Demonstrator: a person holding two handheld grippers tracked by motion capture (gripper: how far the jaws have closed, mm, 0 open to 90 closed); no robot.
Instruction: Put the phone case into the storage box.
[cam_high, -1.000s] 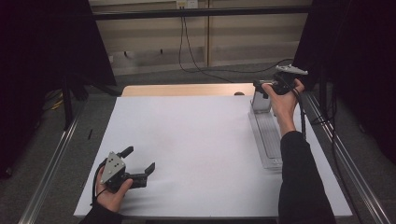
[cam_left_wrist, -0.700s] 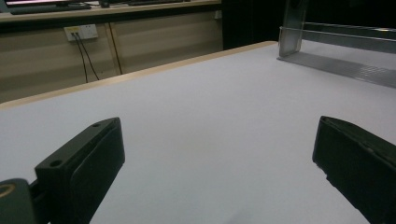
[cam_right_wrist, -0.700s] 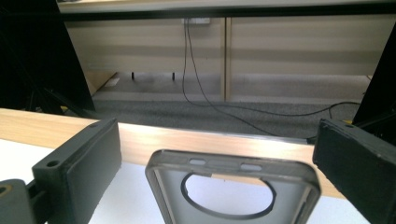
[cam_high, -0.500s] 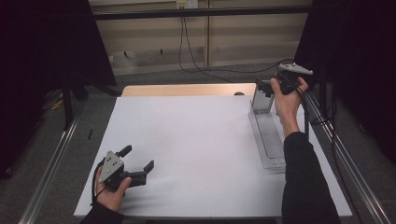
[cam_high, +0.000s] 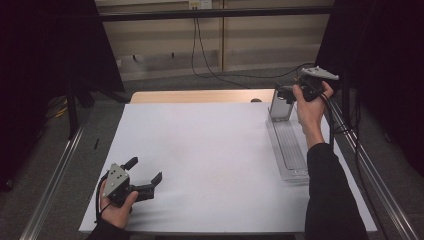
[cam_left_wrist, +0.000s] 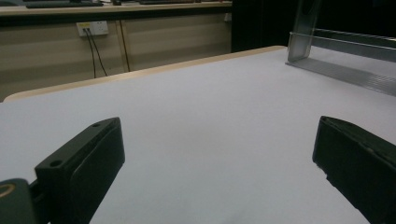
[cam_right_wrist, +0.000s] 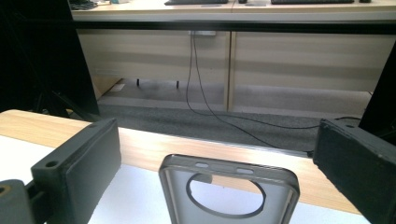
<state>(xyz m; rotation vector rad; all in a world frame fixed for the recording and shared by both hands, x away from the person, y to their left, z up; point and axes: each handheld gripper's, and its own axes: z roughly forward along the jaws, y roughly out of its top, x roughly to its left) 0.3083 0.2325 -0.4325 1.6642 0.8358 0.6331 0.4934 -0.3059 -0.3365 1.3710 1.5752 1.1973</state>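
On the white table (cam_high: 215, 150) a long clear tray (cam_high: 290, 147) lies near the right edge, and its long axis runs from the near side to the far side. At the far end of the tray a phone case (cam_right_wrist: 229, 196) stands upright, with the round camera hole near its top and its open side turned to the right gripper. The right gripper (cam_high: 286, 93) is held above this far end; its fingers (cam_right_wrist: 77, 168) are wide apart on both sides of the case and do not touch it. The left gripper (cam_high: 145, 175) rests low at the near left corner of the table, well apart from the tray, with its fingers (cam_left_wrist: 81, 168) also spread wide and nothing between them.
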